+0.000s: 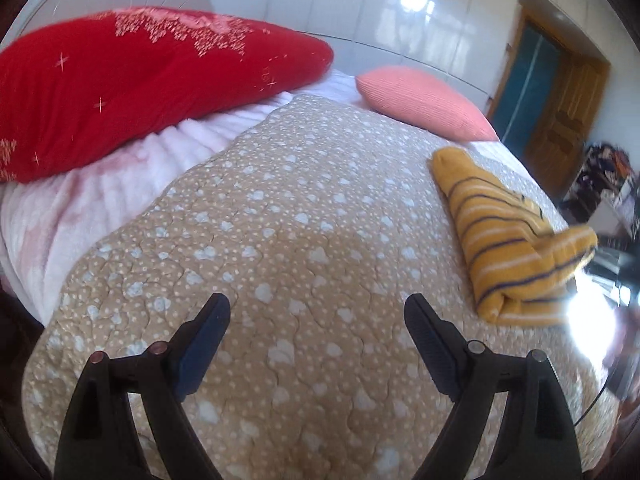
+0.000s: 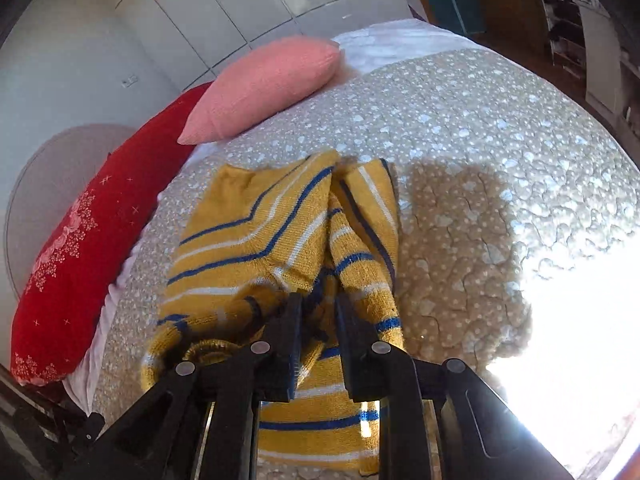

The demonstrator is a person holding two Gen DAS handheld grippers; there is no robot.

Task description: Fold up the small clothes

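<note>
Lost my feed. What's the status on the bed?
Left gripper open, empty over quilt. Right gripper shut on striped sweater, partly folded. Nothing in the way; pink pillow well off.

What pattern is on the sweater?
Mustard yellow sweater with blue and white stripes; clearest in the right wrist view.

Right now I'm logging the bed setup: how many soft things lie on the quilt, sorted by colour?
Red: 1, the red pillow
Pink: 1, the pink cushion
Mustard striped: 1, the striped sweater, pinched by the right claw
Total: 3
</note>
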